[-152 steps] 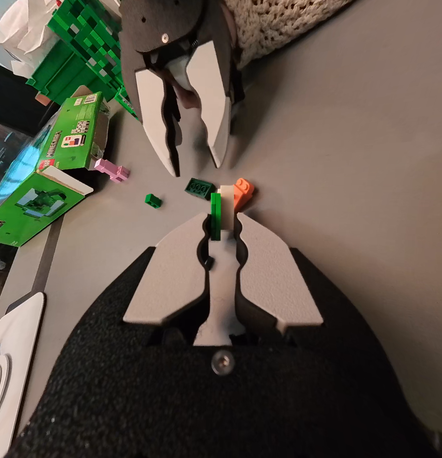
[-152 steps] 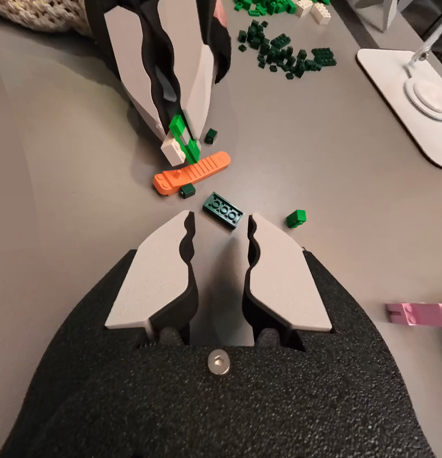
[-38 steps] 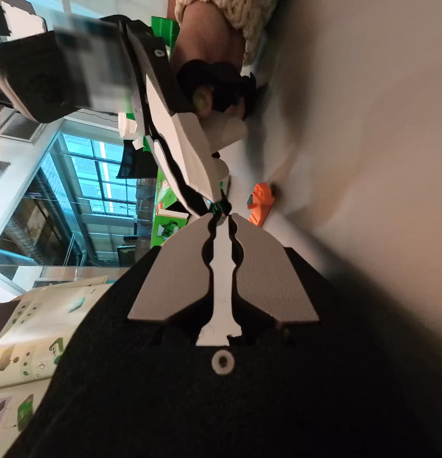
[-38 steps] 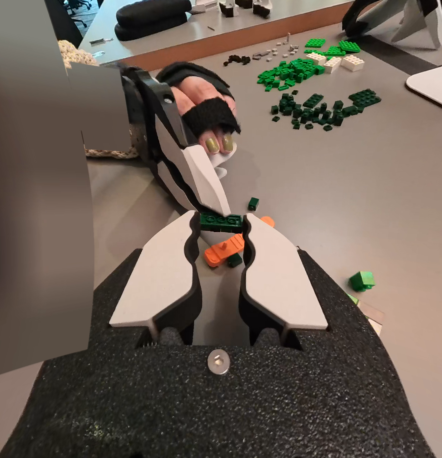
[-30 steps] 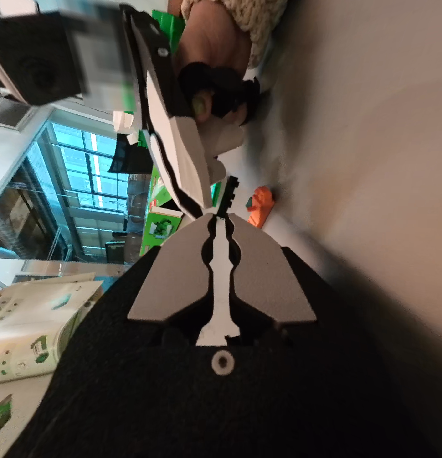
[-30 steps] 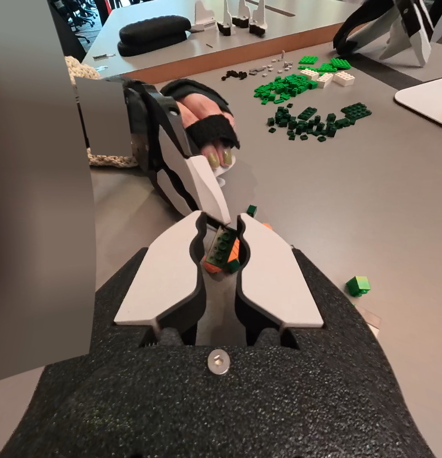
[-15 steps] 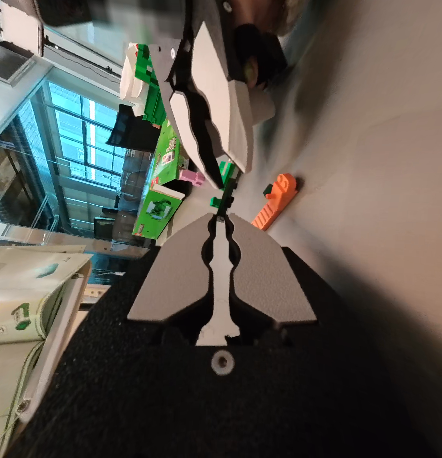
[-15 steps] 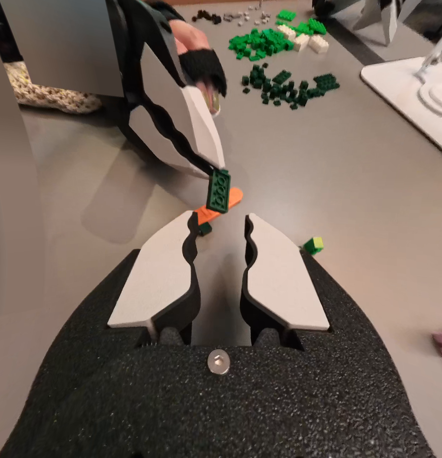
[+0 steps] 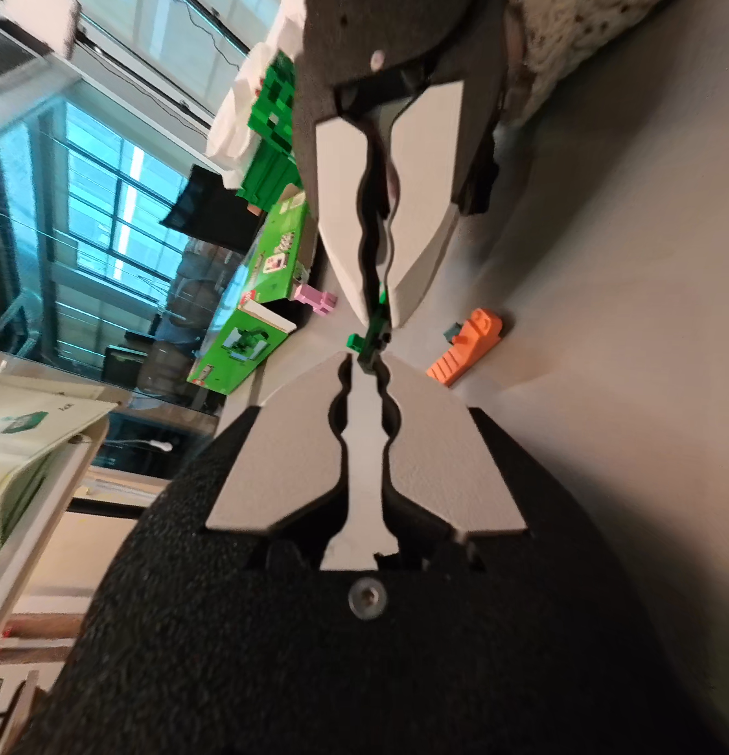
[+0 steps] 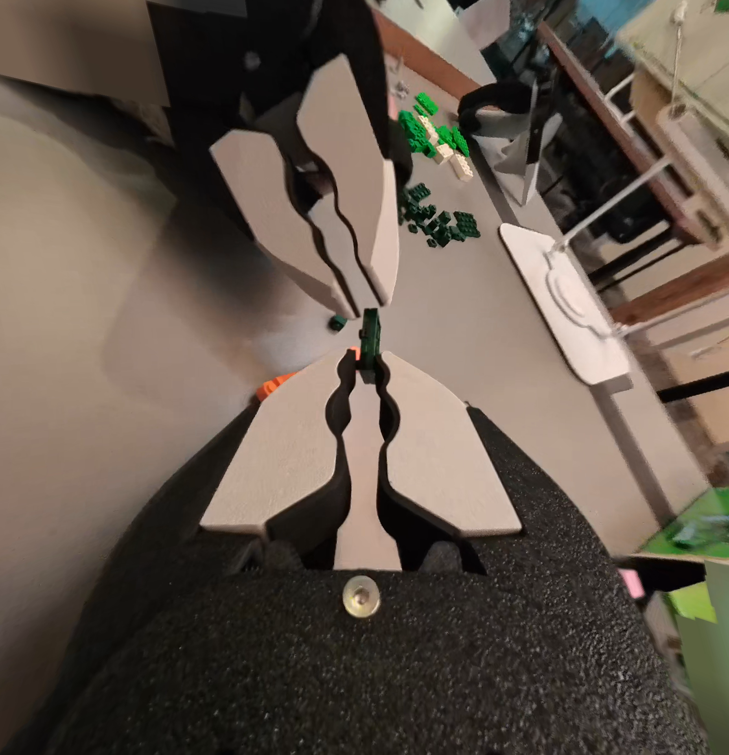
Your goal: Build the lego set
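Note:
A dark green lego plate (image 9: pixel 373 345) hangs edge-on in the air between my two grippers, which point at each other tip to tip. My left gripper (image 9: pixel 367 361) is shut on one end of the plate. My right gripper (image 10: pixel 366 361) has closed on the other end, and the plate (image 10: pixel 371 343) shows between its tips. In the left wrist view the right gripper (image 9: pixel 378 316) comes in from above. In the right wrist view the left gripper (image 10: pixel 367 310) comes in from above. An orange brick separator (image 9: pixel 467 347) lies on the grey table (image 9: pixel 600 286) below, with a small dark green piece (image 9: pixel 452 329) beside it.
Heaps of bright green and white bricks (image 10: pixel 432 132) and dark green bricks (image 10: pixel 440 224) lie farther off. A white stand base (image 10: pixel 559 294) sits to the right. A green set box (image 9: pixel 248 347), a pink figure (image 9: pixel 316 300), a green build (image 9: pixel 275 122) and an instruction booklet (image 9: pixel 28 429) are around.
My right gripper was open below the plate; it has turned to face the left gripper and closed on the plate's free end. The left gripper kept its hold and lifted the plate.

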